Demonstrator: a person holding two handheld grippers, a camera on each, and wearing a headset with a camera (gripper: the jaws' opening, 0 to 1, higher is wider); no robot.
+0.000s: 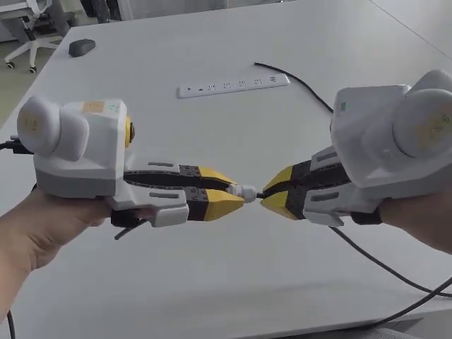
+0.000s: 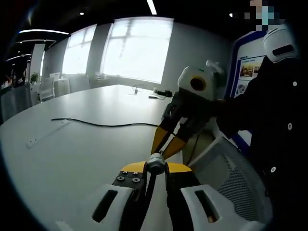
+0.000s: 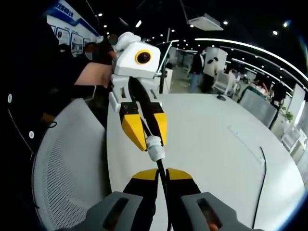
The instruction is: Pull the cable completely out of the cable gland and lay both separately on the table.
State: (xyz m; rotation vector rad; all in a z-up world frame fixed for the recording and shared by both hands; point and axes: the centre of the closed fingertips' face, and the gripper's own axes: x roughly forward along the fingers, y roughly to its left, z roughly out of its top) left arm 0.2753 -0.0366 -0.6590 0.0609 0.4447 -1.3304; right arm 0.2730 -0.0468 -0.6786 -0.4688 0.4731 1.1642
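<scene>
The white cable gland [image 1: 244, 191] is held in the air above the desk [image 1: 212, 282], pinched at the very tips of the left tool [image 1: 237, 191], whose yellow-tipped jaws are closed on its body. From the gland's free end a thin black cable [image 3: 162, 177] comes straight out and passes at once between the jaws of the right tool [image 1: 265, 195], which are clamped on it just beside the gland. The two tools meet nose to nose, with the gland between them. The cable's long axis lies along the line joining the tools, running level from left to right in the head view, so the right tool is already set in line with the way the cable must leave. The cable is not yet out of the gland. Drawing the hands straight apart along that line looks like the fitting move, since a sideways tug would likely bend the cable at the gland's mouth. Further back, a white power strip [image 1: 233, 86] lies on the desk, well apart from the work.
</scene>
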